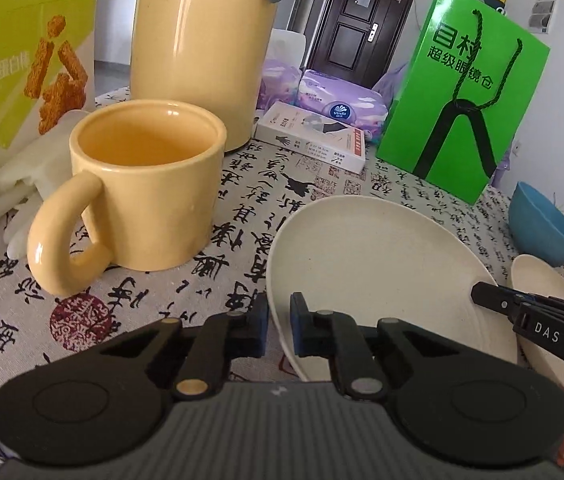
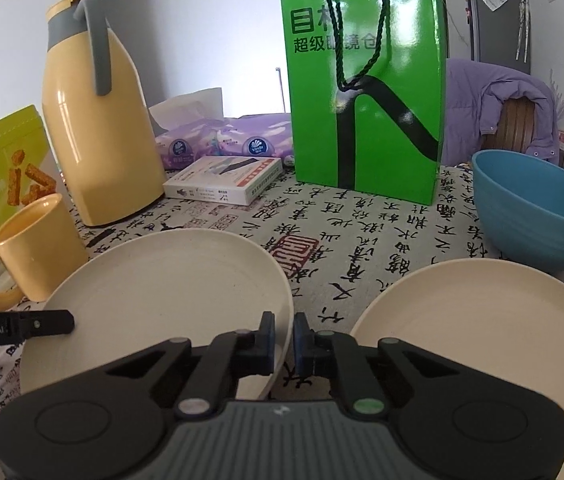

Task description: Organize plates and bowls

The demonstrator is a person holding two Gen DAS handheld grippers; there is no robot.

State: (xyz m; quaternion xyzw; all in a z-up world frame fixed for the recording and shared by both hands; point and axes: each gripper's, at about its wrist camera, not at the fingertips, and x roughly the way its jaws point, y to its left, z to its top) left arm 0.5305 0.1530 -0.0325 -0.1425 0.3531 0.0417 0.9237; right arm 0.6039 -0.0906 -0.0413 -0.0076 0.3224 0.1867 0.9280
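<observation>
Plate [image 1: 382,264] sits pinched at opposite rims by my left claw [image 1: 279,326] and right claw [image 2: 284,344]; stiff, light, probably slick, so I'd judge those rim holds best. Second plate [image 2: 482,320] lies right.

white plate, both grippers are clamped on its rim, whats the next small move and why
Probably lift the white plate slightly and carry it toward the cream plate to stack them. The left gripper and right gripper pinch opposite rims, and the cream plate lies bare beside it.
</observation>
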